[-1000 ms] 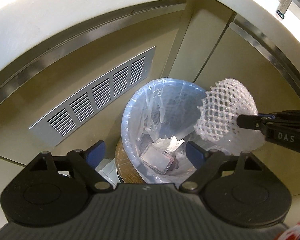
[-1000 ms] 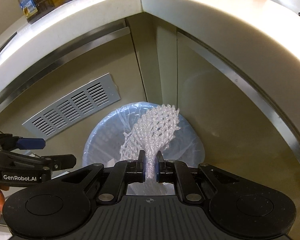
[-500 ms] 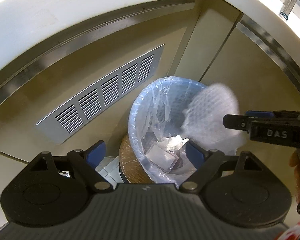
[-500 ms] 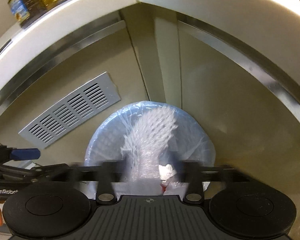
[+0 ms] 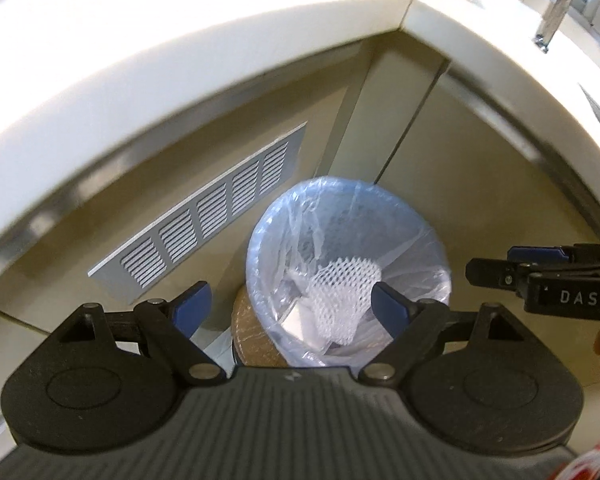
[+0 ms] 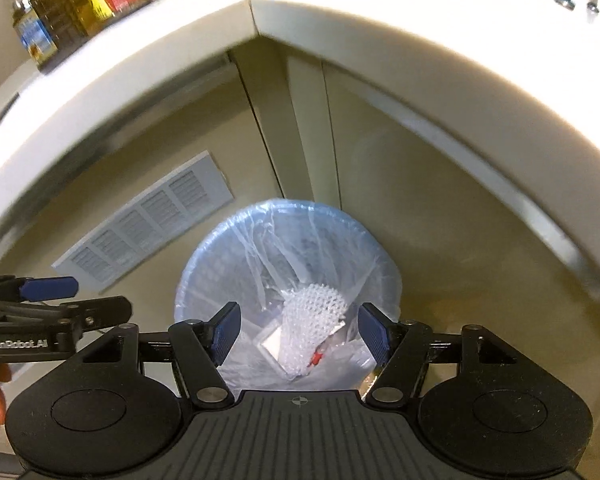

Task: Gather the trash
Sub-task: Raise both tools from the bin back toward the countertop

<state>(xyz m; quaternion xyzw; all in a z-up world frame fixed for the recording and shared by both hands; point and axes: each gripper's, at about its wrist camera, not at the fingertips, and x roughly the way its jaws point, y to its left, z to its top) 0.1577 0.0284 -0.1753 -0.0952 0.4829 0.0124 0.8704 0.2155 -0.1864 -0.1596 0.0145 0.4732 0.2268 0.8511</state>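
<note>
A round trash bin [image 5: 260,240] lined with a clear bluish bag stands on the floor in the cabinet corner; it also shows in the right wrist view [image 6: 204,264]. A white foam net [image 5: 340,292] lies inside it on other trash, and shows in the right wrist view [image 6: 312,320] too. My left gripper [image 5: 290,304] is open and empty above the bin's near rim. My right gripper [image 6: 298,330] is open and empty above the bin, and shows from the side in the left wrist view [image 5: 540,280].
A white countertop [image 5: 180,92] wraps around above the corner, with oil bottles [image 6: 92,4] on it. A grey vent grille [image 5: 204,216] sits in the cabinet base left of the bin. A flat white packet [image 6: 274,344] and a red scrap [image 6: 315,357] lie in the bin.
My right gripper opened and let go of the foam net, which dropped into the bin. Both grippers have pulled up and back from the bin.
</note>
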